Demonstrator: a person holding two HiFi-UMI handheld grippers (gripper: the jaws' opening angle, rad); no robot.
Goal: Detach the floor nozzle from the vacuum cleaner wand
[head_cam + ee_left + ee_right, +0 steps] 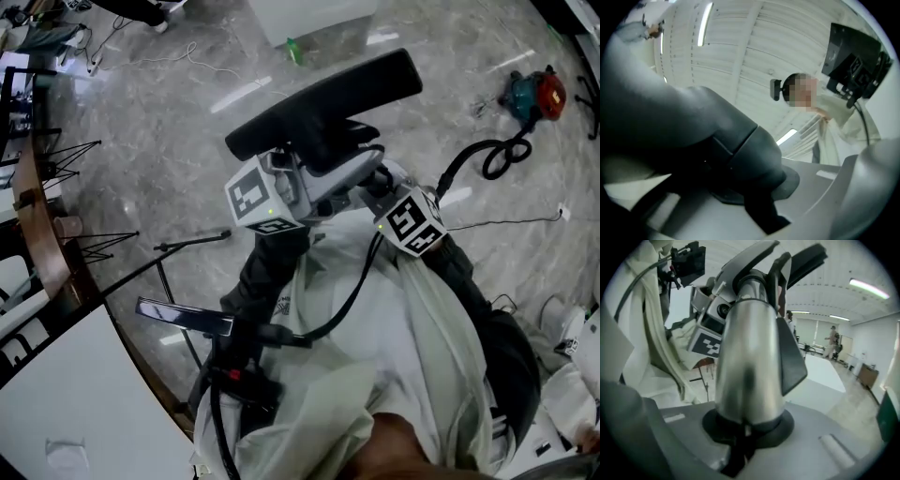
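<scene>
Inside right tool (746, 437), wand (749, 357), nozzle (806, 261) beyond

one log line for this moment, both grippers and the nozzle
left gripper: shut on floor nozzle | right gripper: shut on wand | detach: not yet, looks joined
</scene>
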